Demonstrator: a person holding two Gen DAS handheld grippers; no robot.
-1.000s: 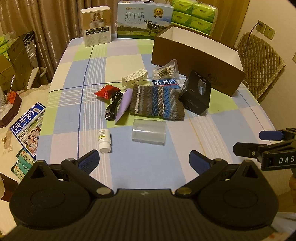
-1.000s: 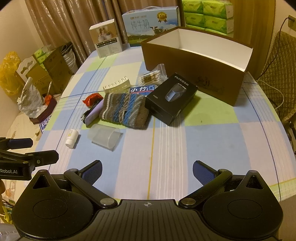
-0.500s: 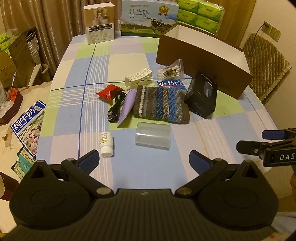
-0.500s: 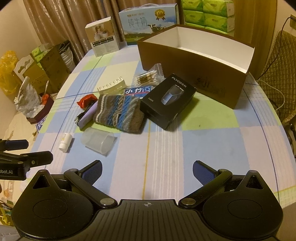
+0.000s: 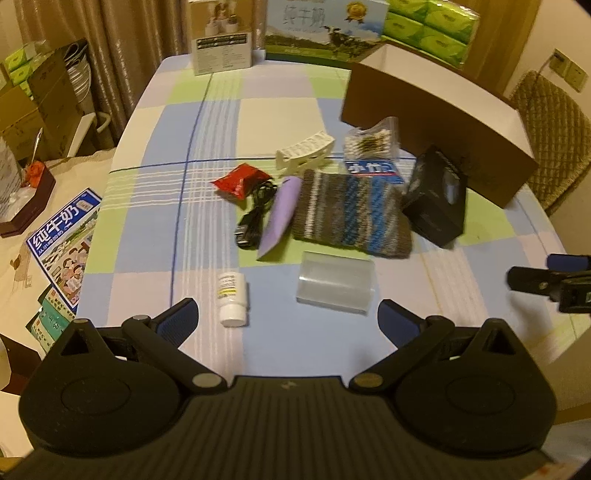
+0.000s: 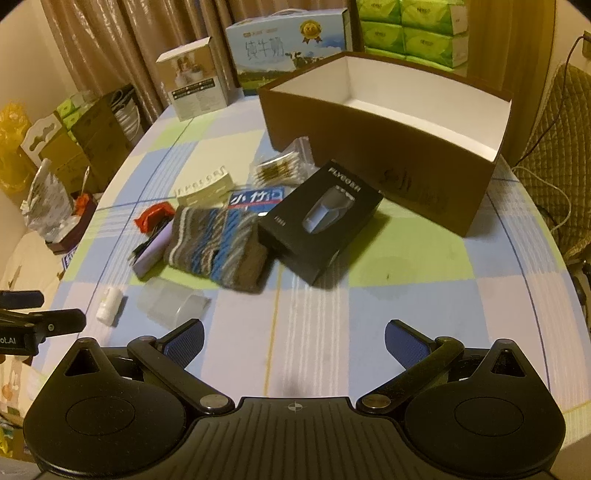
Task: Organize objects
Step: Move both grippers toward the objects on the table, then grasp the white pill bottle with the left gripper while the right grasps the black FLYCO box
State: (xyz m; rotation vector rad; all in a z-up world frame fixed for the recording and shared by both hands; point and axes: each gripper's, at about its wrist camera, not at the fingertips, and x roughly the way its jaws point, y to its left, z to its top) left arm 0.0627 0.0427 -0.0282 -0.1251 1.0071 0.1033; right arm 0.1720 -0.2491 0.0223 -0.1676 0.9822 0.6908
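Observation:
Small items lie in a cluster on the checked tablecloth point(image 5: 207, 122): a white pill bottle point(image 5: 232, 299), a clear plastic cup on its side point(image 5: 334, 287), a striped knit pouch point(image 5: 351, 214), a purple tube point(image 5: 280, 216), a black cable point(image 5: 255, 218), a red packet point(image 5: 238, 180), a white clip point(image 5: 304, 149), cotton swabs point(image 5: 371, 142) and a black shaver box point(image 6: 321, 218). Behind them stands an open brown box point(image 6: 388, 122), empty. My left gripper point(image 5: 288, 325) hovers open just short of the bottle and cup. My right gripper point(image 6: 293, 341) is open, nearer than the black box.
A white carton point(image 6: 194, 83), a milk carton point(image 6: 288, 44) and green tissue packs point(image 6: 406, 29) line the table's far edge. A padded chair point(image 6: 554, 155) stands at the right. Cartons and bags point(image 6: 74, 136) crowd the floor on the left.
Both grippers have moved forward and lower toward the cluster; the bottle and cup now lie close in front of the left fingers. Nothing on the table has moved.

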